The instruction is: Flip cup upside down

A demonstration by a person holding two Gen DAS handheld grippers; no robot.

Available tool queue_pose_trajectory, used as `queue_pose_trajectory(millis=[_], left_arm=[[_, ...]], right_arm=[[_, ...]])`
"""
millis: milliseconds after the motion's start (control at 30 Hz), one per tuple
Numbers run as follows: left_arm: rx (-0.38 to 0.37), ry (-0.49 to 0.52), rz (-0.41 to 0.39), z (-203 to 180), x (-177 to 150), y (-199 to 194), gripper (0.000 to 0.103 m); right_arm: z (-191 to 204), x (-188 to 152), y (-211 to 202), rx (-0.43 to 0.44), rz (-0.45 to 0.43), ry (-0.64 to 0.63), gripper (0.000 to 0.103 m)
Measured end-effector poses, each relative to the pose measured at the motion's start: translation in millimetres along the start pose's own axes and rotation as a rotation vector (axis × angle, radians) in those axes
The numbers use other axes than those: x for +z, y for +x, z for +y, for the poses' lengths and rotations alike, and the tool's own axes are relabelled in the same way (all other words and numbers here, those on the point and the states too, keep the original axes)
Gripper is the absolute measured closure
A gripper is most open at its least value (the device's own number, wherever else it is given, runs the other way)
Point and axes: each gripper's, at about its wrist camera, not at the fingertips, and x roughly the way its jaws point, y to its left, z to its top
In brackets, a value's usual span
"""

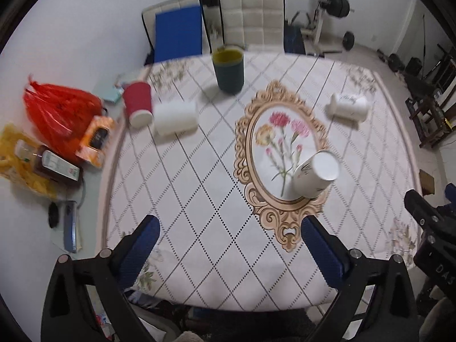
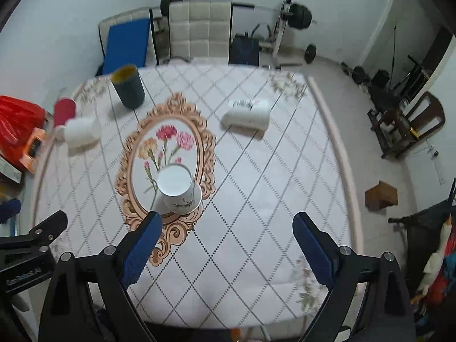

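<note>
A white paper cup with a plant print (image 1: pixel 315 175) stands upside down, base up, on the oval flower frame of the tablecloth; it also shows in the right wrist view (image 2: pixel 179 189). My left gripper (image 1: pixel 230 240) is open and empty, near the table's front edge, with the cup ahead and to its right. My right gripper (image 2: pixel 226 238) is open and empty, with the cup just ahead of its left finger (image 2: pixel 142 245). Neither gripper touches the cup.
A dark green cup with yellow inside (image 1: pixel 228 69) stands upright at the back. A red cup (image 1: pixel 138 104) and a white cup (image 1: pixel 175 116) lie at the left, another white cup (image 1: pixel 349 107) at the right. Bags and bottles (image 1: pixel 57 131) crowd the left edge. A chair (image 2: pixel 199 30) stands behind.
</note>
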Motion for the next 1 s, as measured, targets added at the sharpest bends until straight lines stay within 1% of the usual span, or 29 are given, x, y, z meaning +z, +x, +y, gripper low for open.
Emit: queue_pose_trajectory(millis=[67,100,200,267,433,567,833,1000], left_arm=[[-0.006,-0.009,-0.053,-1,-5,-31,0.002],[-0.008,-0.014,-0.066,-2,-8,-41,0.002],[-0.021,-0.033,-0.114,-3,-16,-77,0.002],[-0.029,-0.046,-0.141,-4,-23,-100,0.002],[-0.024,-0.06,-0.194,-5,-37,-141,0.002],[-0.031,-0.056,-0.226,-8,-46,-170,0.002],[-0.045,-0.049,-0.275,-13,-60,-213,0.002],[-0.018,-0.061,-0.304,-13,-68,-230,0.001]], right_arm=[[-8,-2,-28,0.001,-0.026,0.007,0.008],[-12,-4,-46,0.008,-0.048,0.006,0.008],[-22,-10,-82,0.023,-0.079,0.005,0.005],[-28,-15,-105,0.03,-0.097,0.009,0.005],[-43,-30,-165,0.027,-0.161,0.017,0.005],[-53,-40,-205,0.051,-0.201,0.029,0.005],[-66,-55,-258,0.07,-0.248,0.043,0.003],[-72,-61,-277,0.072,-0.271,0.043,0.003]])
